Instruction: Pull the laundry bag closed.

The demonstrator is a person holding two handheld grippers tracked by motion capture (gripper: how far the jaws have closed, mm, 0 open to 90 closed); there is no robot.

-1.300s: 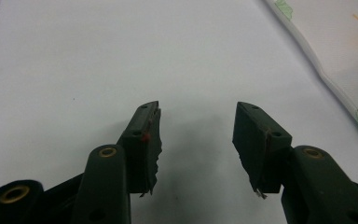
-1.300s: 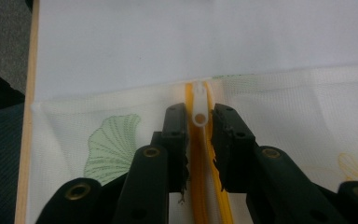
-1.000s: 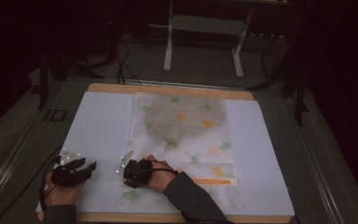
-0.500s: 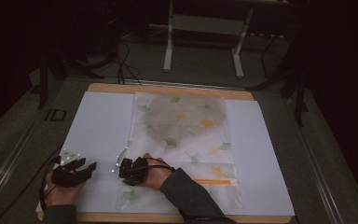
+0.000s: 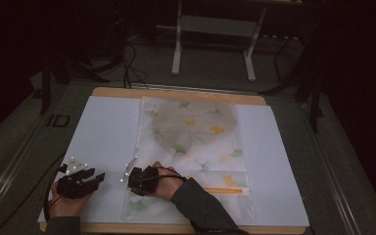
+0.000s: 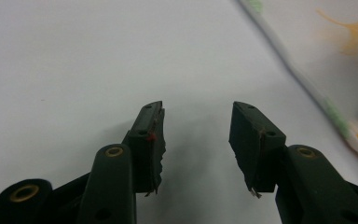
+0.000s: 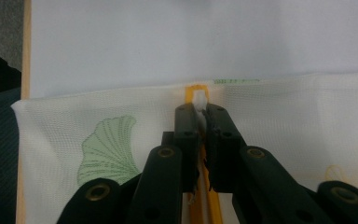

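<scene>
My right gripper (image 7: 204,109): its jaws have just been closing and now pinch the white zipper pull (image 7: 200,99) at the end of the orange zipper (image 7: 200,205); in its own view the pads stand almost together with the pull poking out past the tips.

Against a second ago, right: in the high view my right gripper (image 5: 138,179) sits slightly further left along the bag's near end than in the oldest picture; since half a second ago I see no shift.

My left gripper (image 6: 196,135): jaws wide apart with nothing between them, only the bare sheet below; they have just been narrowing a little.

Against a second ago, left: in the high view my left gripper (image 5: 97,177) lies at the same spot near the front left corner, no visible move.

Mesh bag (image 5: 191,142): a pale net pouch printed with green and yellow leaves, lying flat down the middle of the sheet, its zipper running across the near end; its place and outline match the earlier pictures.

Bag edge from the left gripper view: the bag (image 6: 326,51) lies off to the right of my open jaws, apart from them.

White sheet (image 5: 103,127): covers the wooden board (image 5: 176,93), whose edge shows along the far side.
</scene>
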